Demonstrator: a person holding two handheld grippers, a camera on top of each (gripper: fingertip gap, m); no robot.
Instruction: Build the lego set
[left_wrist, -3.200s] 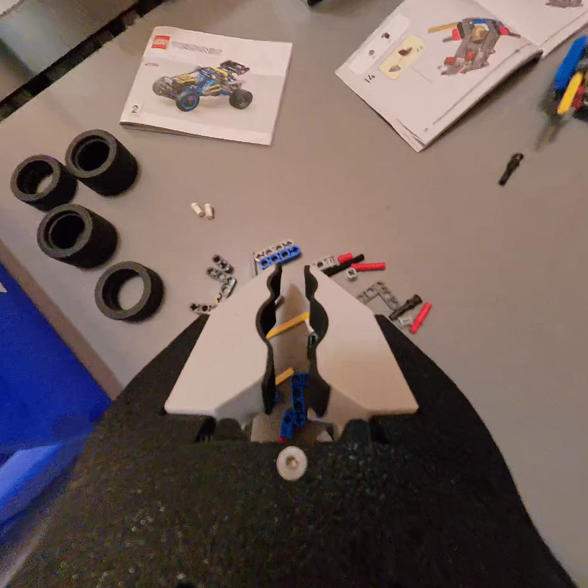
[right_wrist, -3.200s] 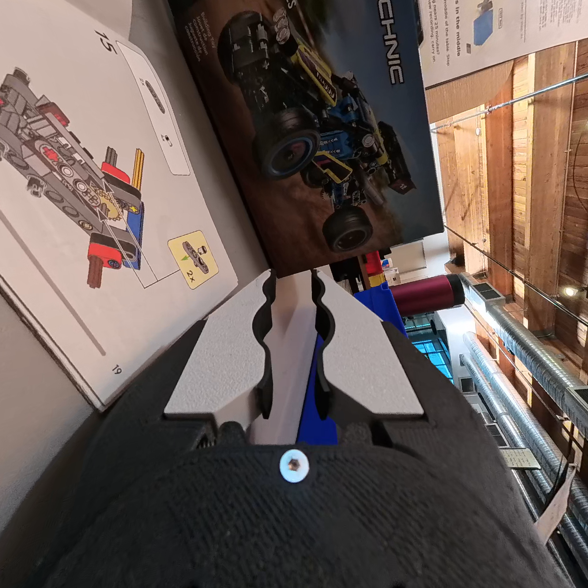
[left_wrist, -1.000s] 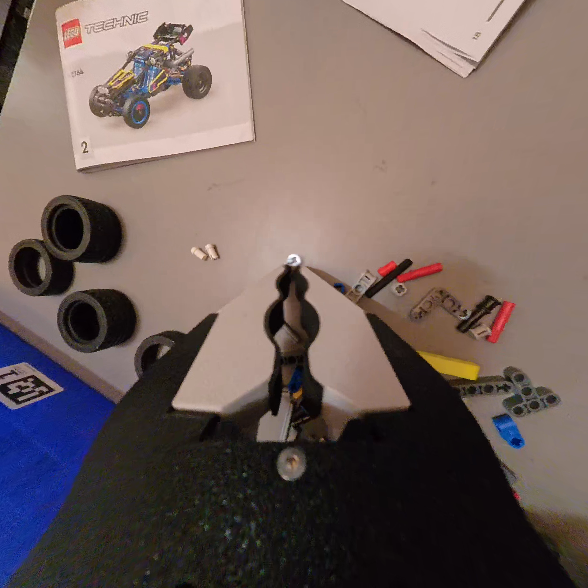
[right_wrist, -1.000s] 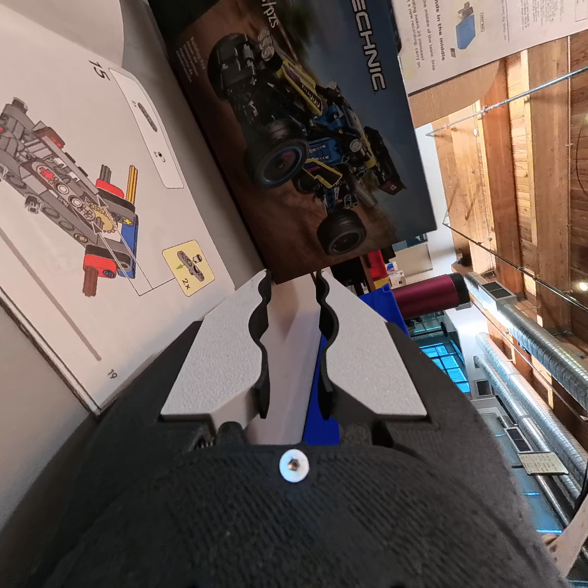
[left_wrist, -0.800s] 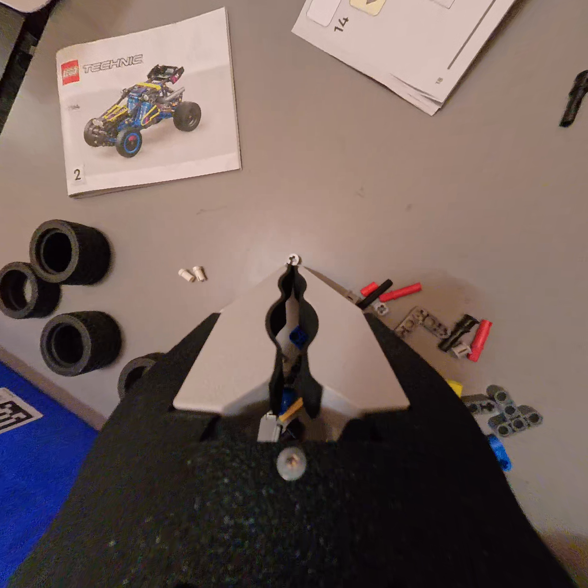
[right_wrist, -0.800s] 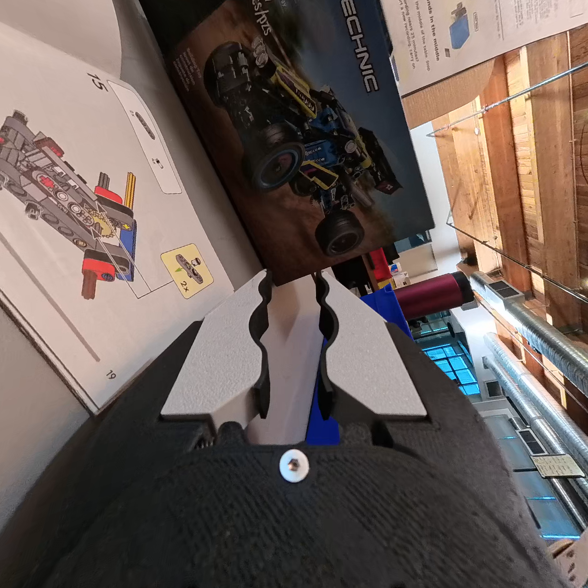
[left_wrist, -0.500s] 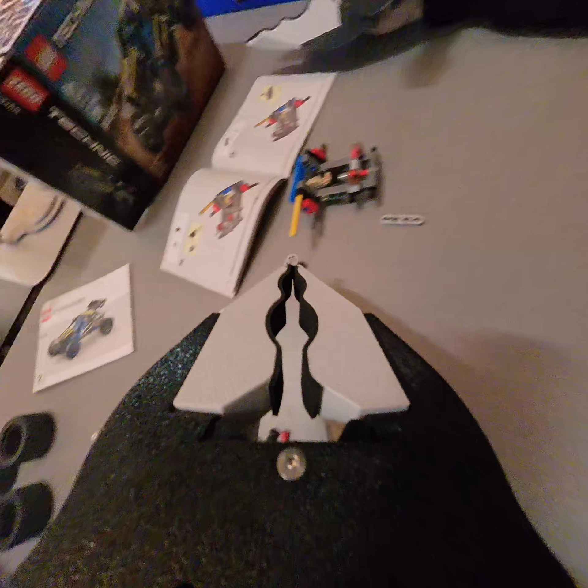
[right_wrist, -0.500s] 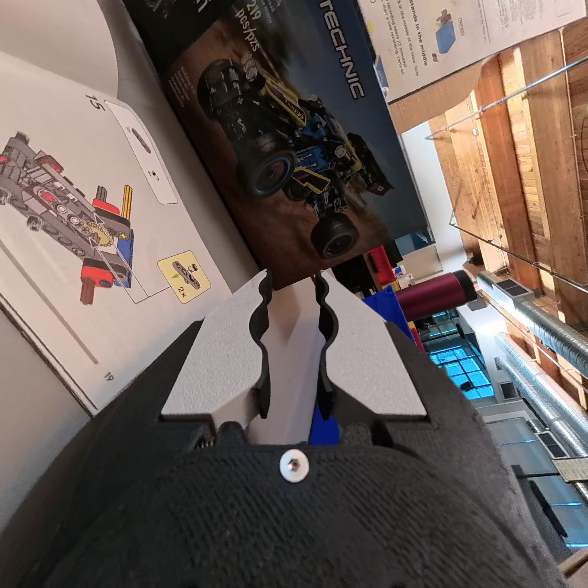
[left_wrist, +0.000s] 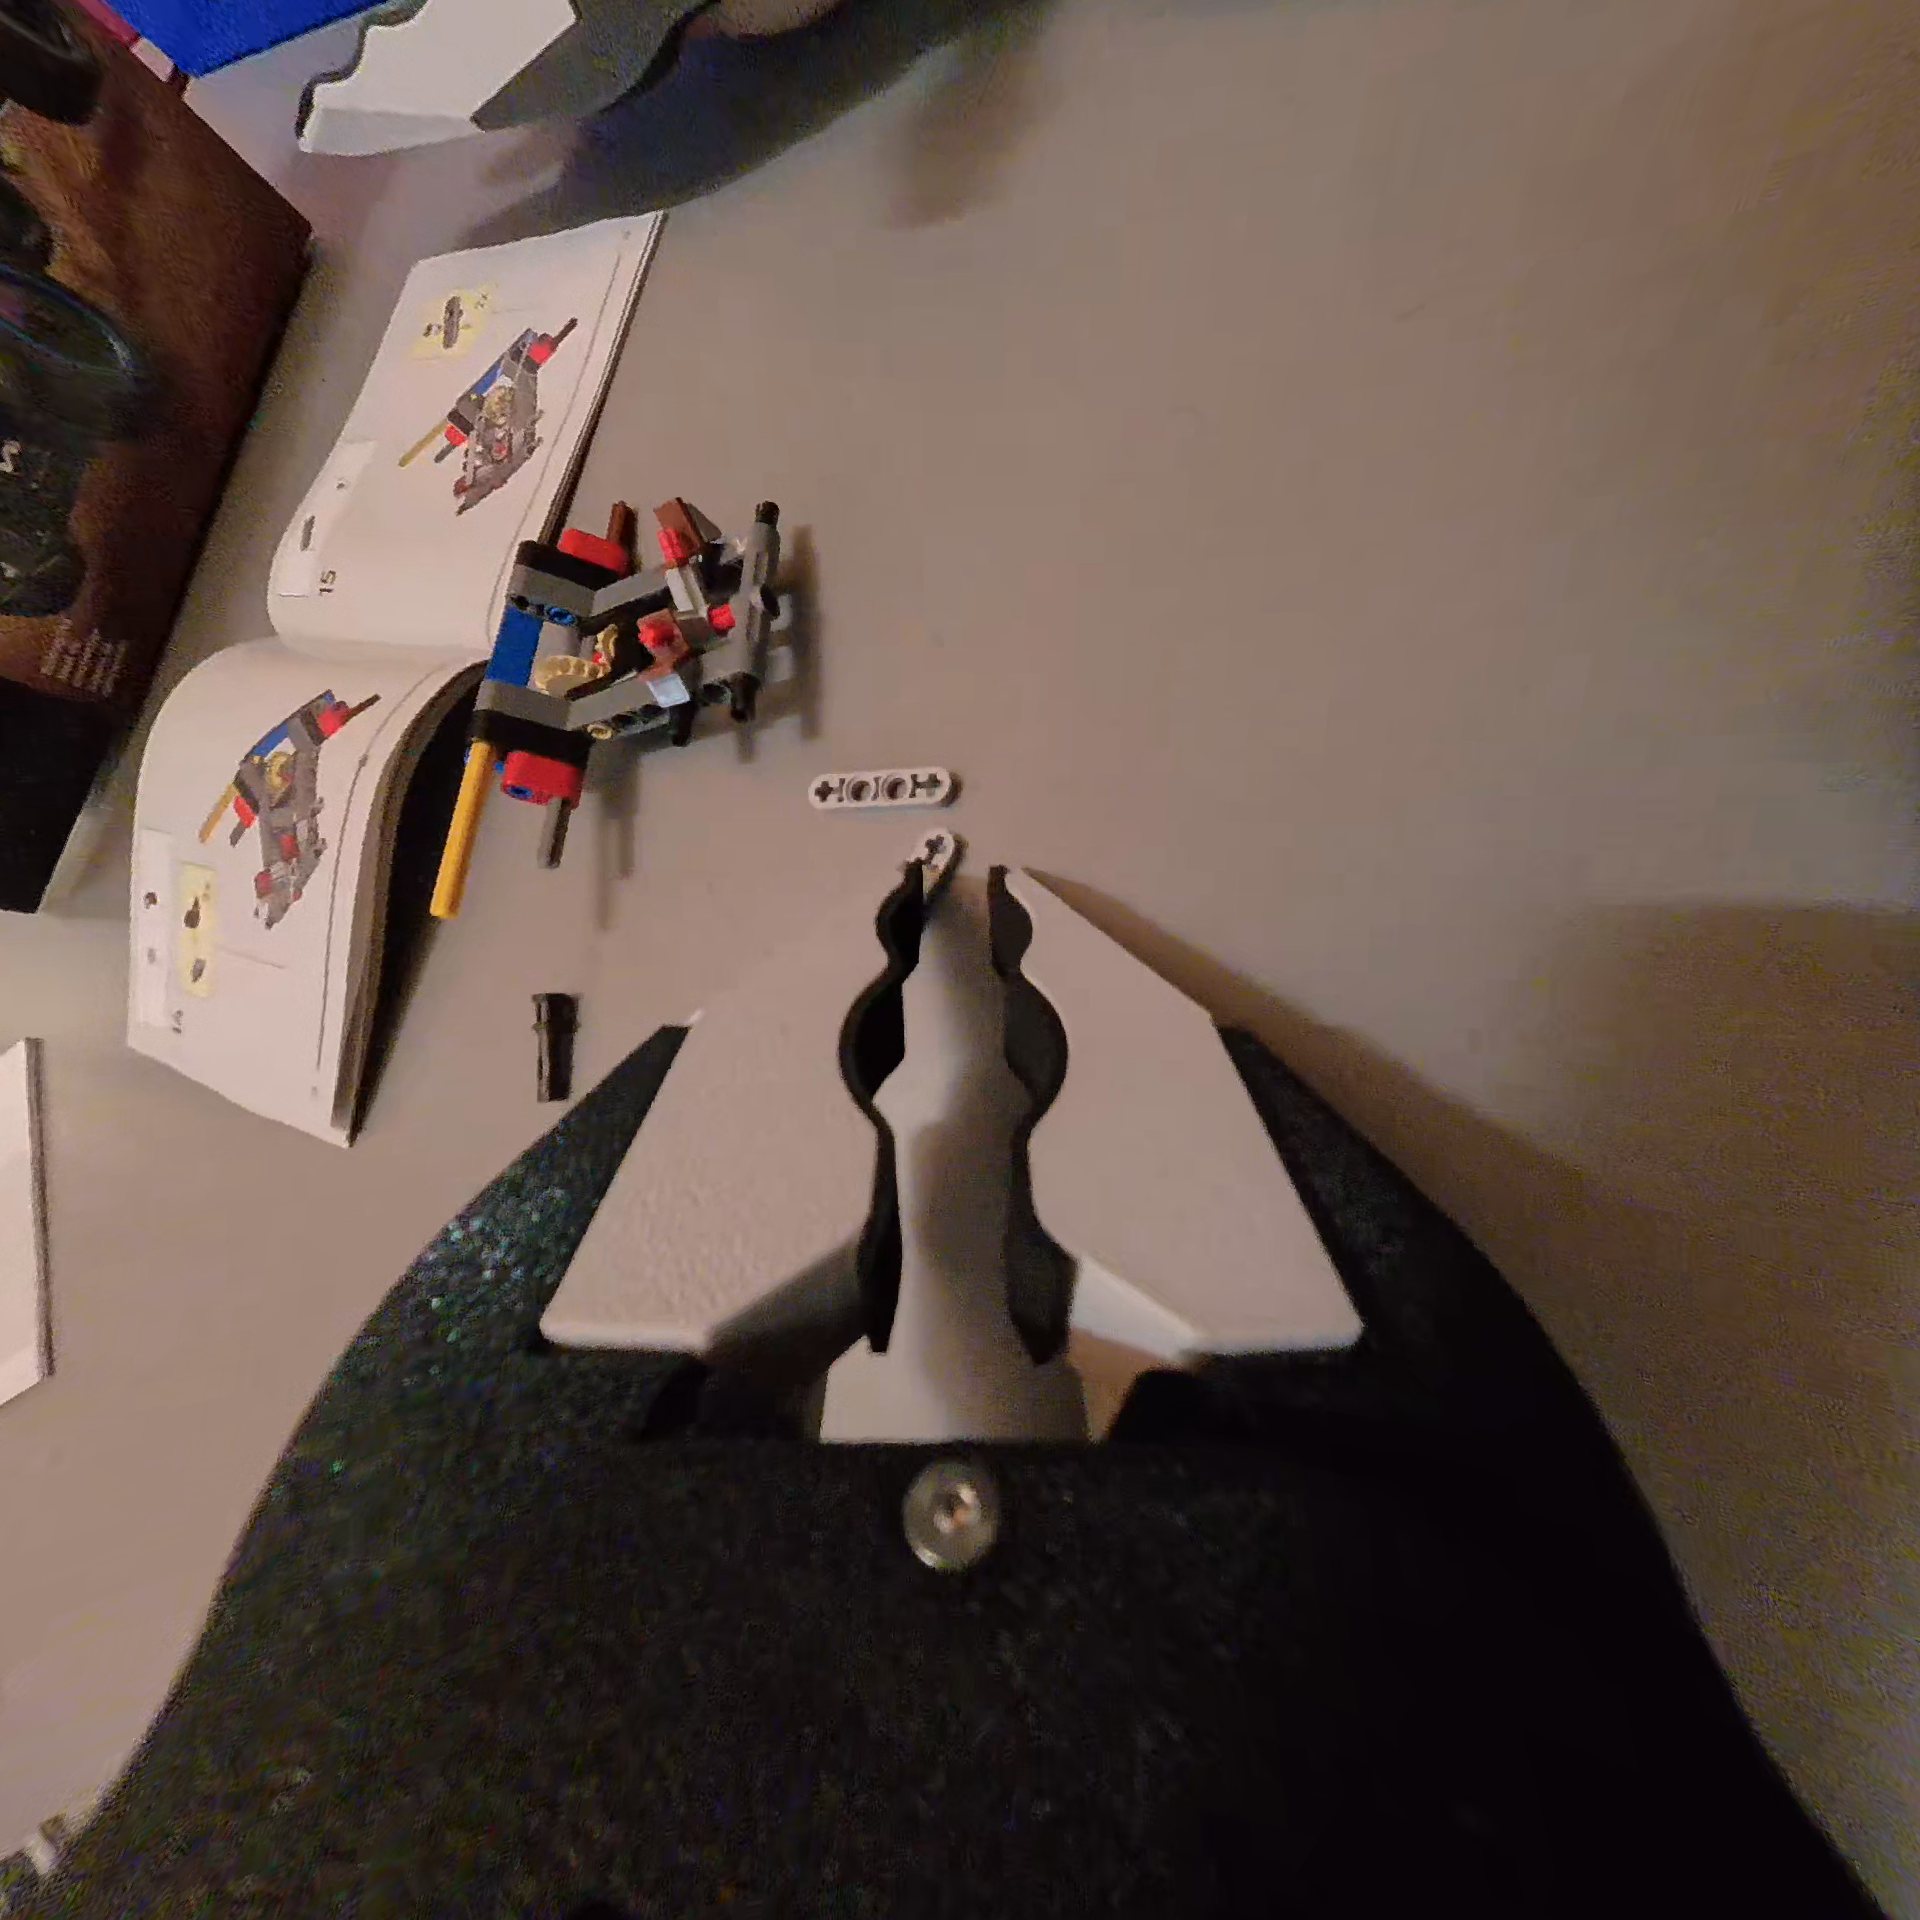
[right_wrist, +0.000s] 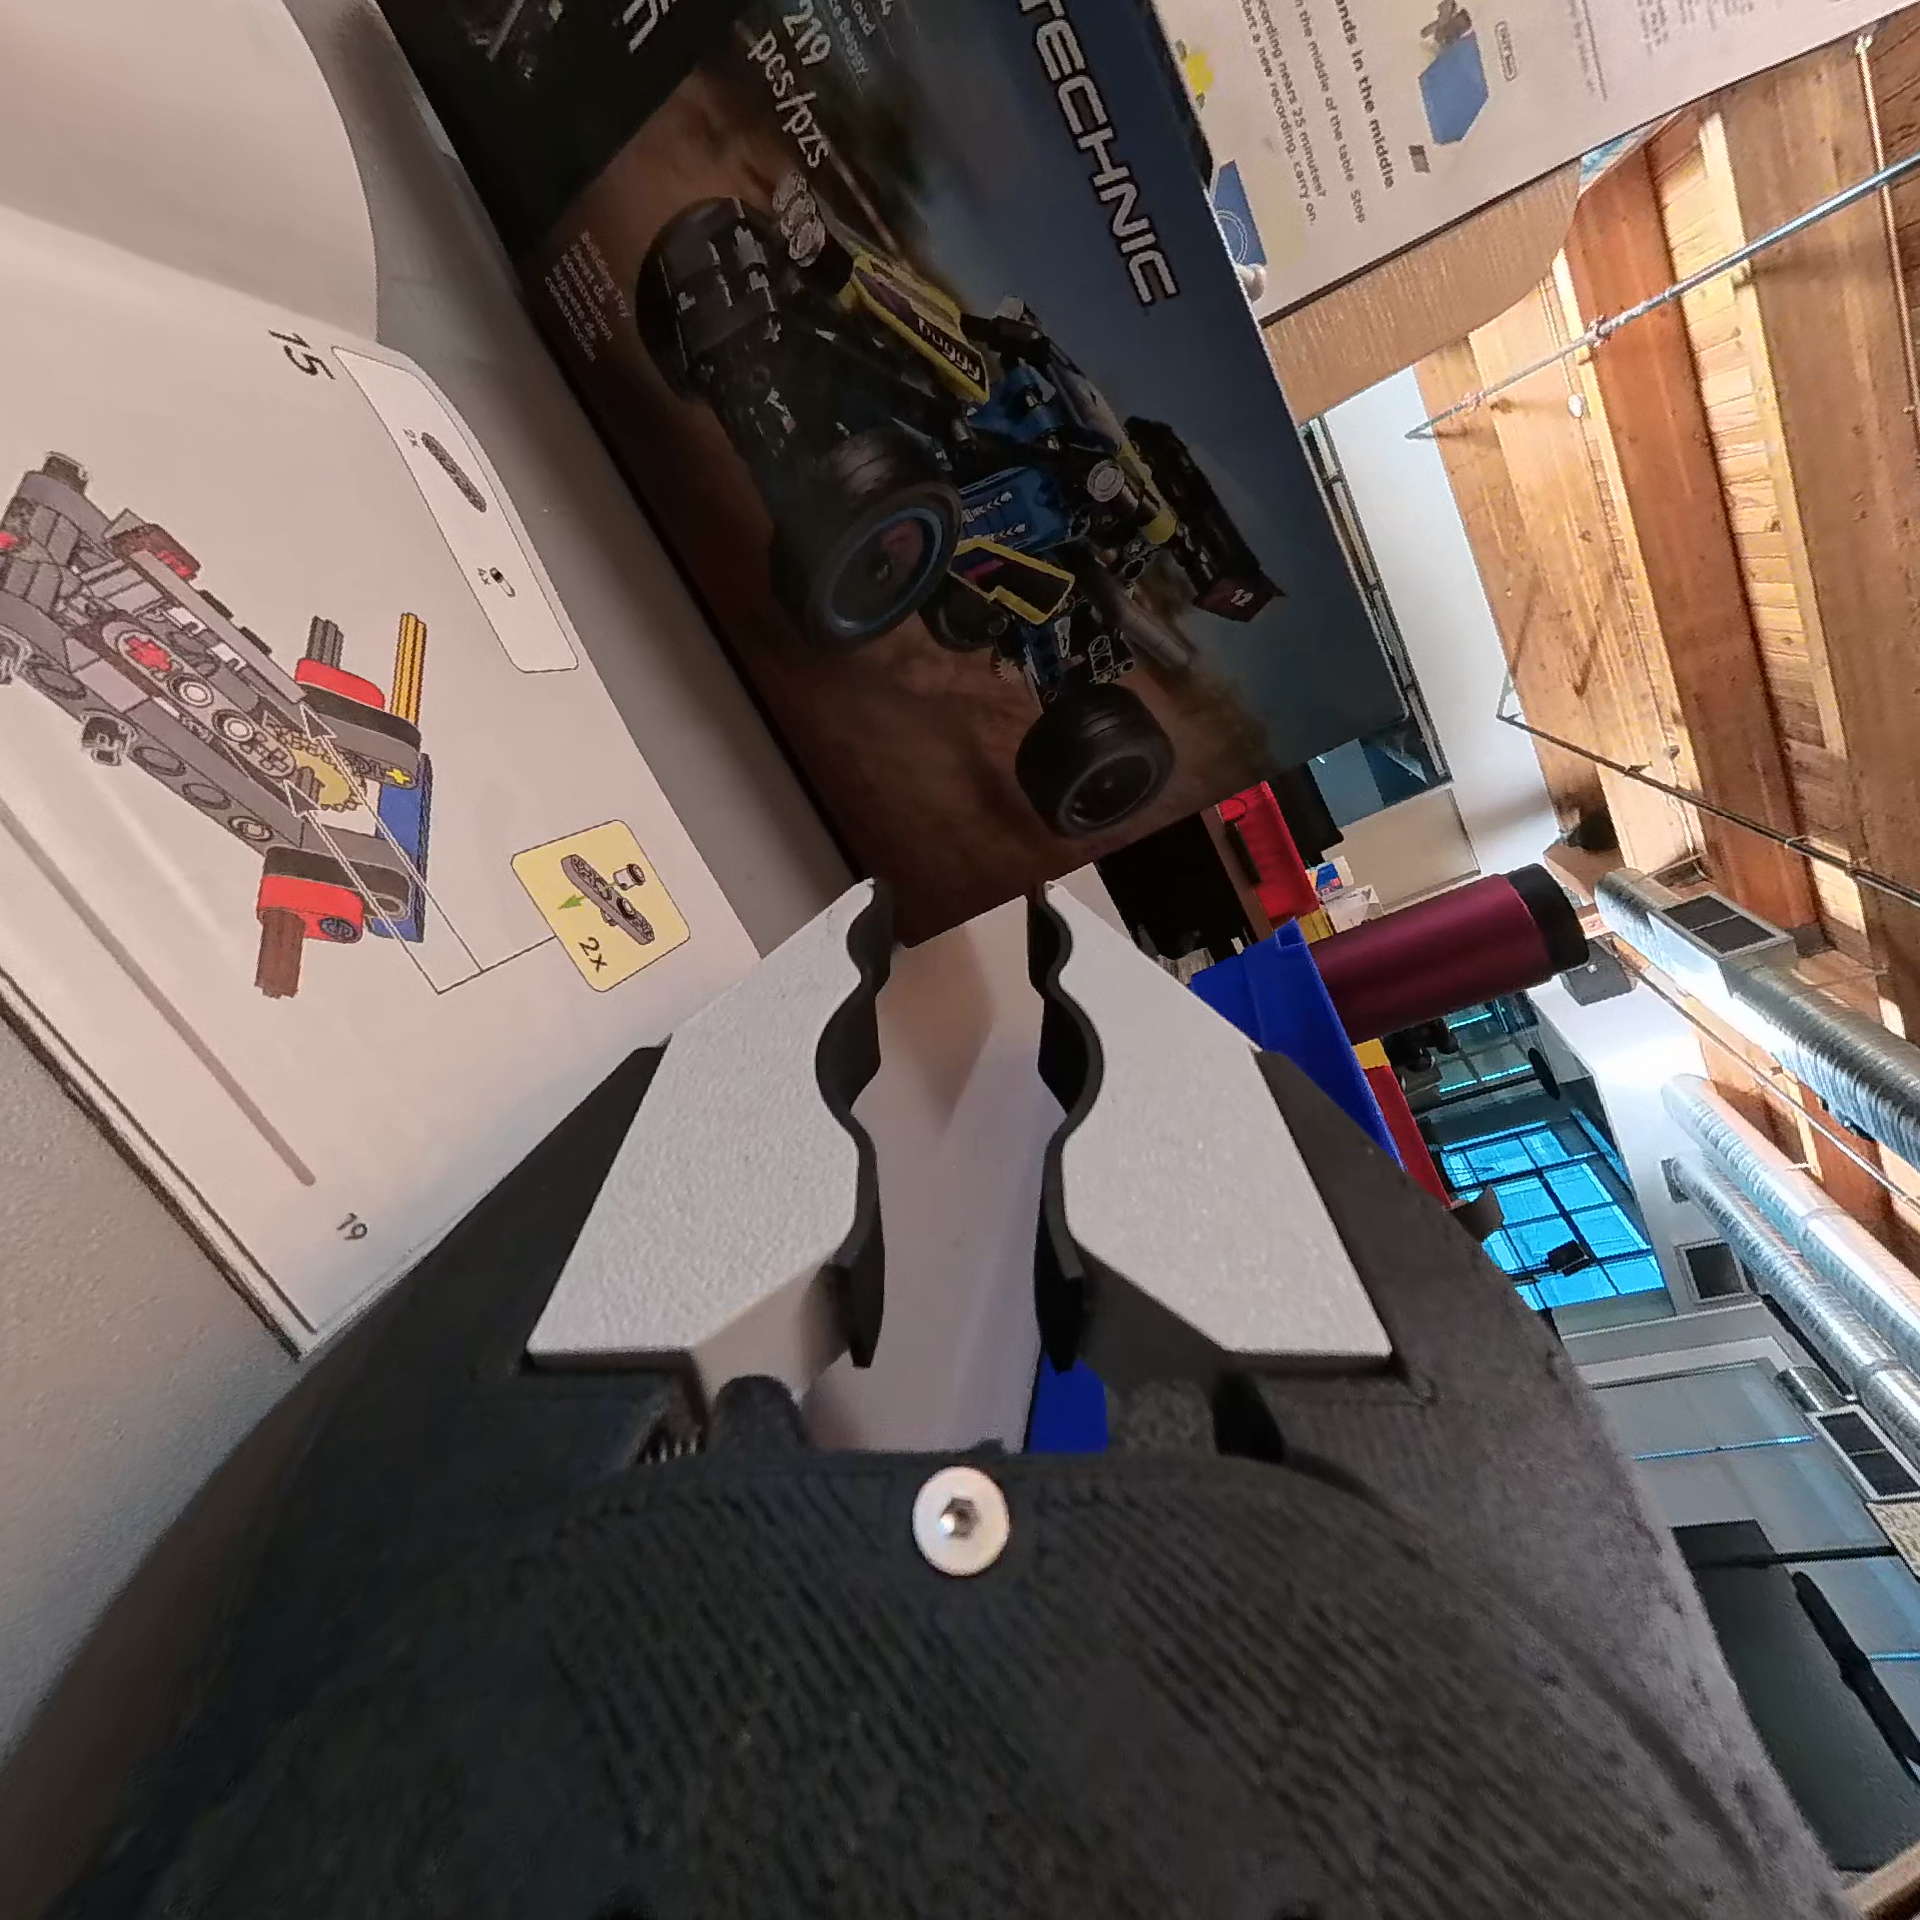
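In the left wrist view, the partly built model (left_wrist: 634, 634), grey with red, blue and yellow parts, lies on the grey table beside the open instruction booklet (left_wrist: 312, 831). A thin light grey beam (left_wrist: 883, 790) lies flat just beyond my left gripper (left_wrist: 951, 883). The left gripper's jaws stand slightly apart. A second small light grey beam (left_wrist: 932, 854) sits at the tip of its left finger. My right gripper (right_wrist: 956, 904) is open and empty. It is tilted on its side next to the booklet (right_wrist: 312, 727) and the set's box (right_wrist: 935, 468).
A black pin (left_wrist: 552, 1044) lies on the table left of my left gripper. The box (left_wrist: 104, 416) stands at the far left. A pale finger of the other gripper (left_wrist: 436, 73) shows at the top. A maroon bottle (right_wrist: 1444, 945) and a blue bin (right_wrist: 1278, 997) stand behind. The gap from one gripper's tips to the other's is roughly 30 cm.
My left gripper swung away from the loose parts and tyres to the model, carrying a small grey beam, and its jaws have parted. My right gripper only tilted slightly.
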